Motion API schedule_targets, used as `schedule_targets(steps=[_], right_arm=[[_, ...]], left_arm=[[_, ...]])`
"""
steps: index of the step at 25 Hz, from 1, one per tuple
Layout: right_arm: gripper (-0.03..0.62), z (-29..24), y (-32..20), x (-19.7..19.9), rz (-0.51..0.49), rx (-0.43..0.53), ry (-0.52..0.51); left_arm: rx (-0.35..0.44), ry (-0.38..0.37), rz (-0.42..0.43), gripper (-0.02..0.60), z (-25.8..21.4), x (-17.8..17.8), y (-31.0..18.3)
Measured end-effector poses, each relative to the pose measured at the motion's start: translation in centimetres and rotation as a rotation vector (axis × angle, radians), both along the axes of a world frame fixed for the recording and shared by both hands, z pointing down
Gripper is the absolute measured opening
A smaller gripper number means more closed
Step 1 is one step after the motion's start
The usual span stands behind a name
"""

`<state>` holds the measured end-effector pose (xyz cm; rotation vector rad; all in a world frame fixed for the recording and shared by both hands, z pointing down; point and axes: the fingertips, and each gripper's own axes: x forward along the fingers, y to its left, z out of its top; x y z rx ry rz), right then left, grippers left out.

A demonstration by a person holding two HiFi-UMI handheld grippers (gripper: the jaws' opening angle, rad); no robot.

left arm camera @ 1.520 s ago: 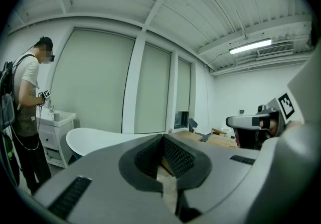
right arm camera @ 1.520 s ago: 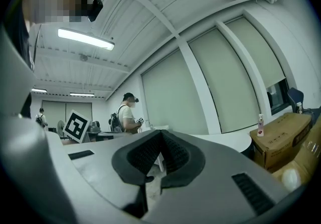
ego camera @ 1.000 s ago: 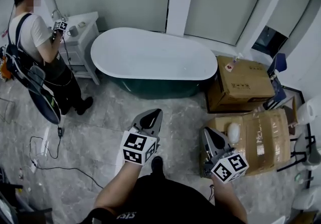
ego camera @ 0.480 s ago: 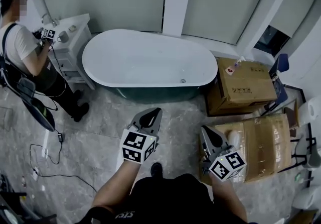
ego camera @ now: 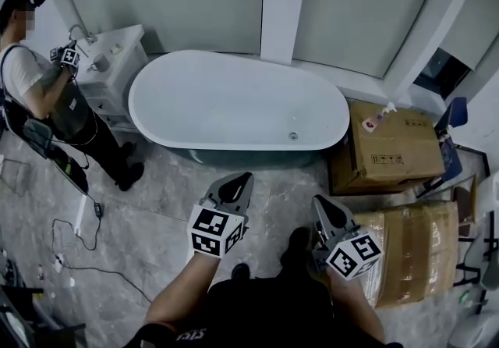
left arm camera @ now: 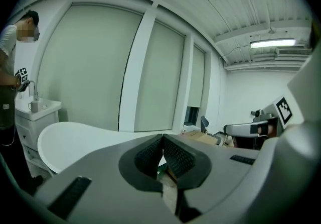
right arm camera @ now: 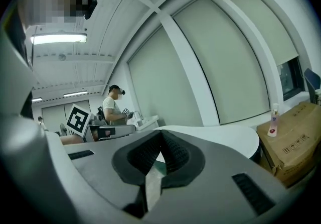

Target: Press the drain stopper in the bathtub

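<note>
A white oval bathtub (ego camera: 226,97) with a dark green outside stands ahead of me across the head view. Its small round drain stopper (ego camera: 293,136) sits on the tub floor near the right end. My left gripper (ego camera: 245,179) hangs over the grey floor in front of the tub, shut with nothing in it. My right gripper (ego camera: 316,201) is beside it, also shut and empty, short of the tub's right end. In the left gripper view the pads (left arm camera: 162,142) touch, with the tub rim (left arm camera: 70,140) beyond. The right gripper view shows closed pads (right arm camera: 160,137) and the tub rim (right arm camera: 220,135).
Another person (ego camera: 39,97) stands at a white vanity (ego camera: 117,54) left of the tub. Cardboard boxes (ego camera: 394,147) (ego camera: 413,249) sit at the right, one carrying a small bottle (ego camera: 380,115). A cable (ego camera: 78,233) lies on the marble floor at the left.
The tub has drawn nearer and shifted in view, and the drain stopper now shows. The boxes slid right. Both grippers stay shut at the same spot in view.
</note>
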<state>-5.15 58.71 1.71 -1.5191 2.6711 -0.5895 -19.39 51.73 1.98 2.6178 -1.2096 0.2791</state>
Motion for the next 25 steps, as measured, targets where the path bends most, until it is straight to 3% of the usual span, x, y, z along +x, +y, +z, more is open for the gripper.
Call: schedule_targets(steps=[8,16,21,25], right_arm=[[0.014,0.2,-11.0,7.7,-0.121,-0.009,-0.005],[0.014,1.2,-17.1,16.5,-0.138,-0.035,-0.022],[0.014,2.1,-19.1,20.0,-0.143,-0.052,-0.017],[0.014,2.8,-20.5,20.5,-0.156,-0.071,-0.018]], left_arm=[[-0.017,-0.018,-0.094,0.014,-0.7,7.7,-9.1],[-0.023,-0.04,-0.125,0.014,-0.8,15.5,-15.4],[-0.048,-0.047,-0.141,0.014,0.4,18.2,-16.8],[-0.072,-0.043,-0.157,0.014,1.4,18.4,-17.8]])
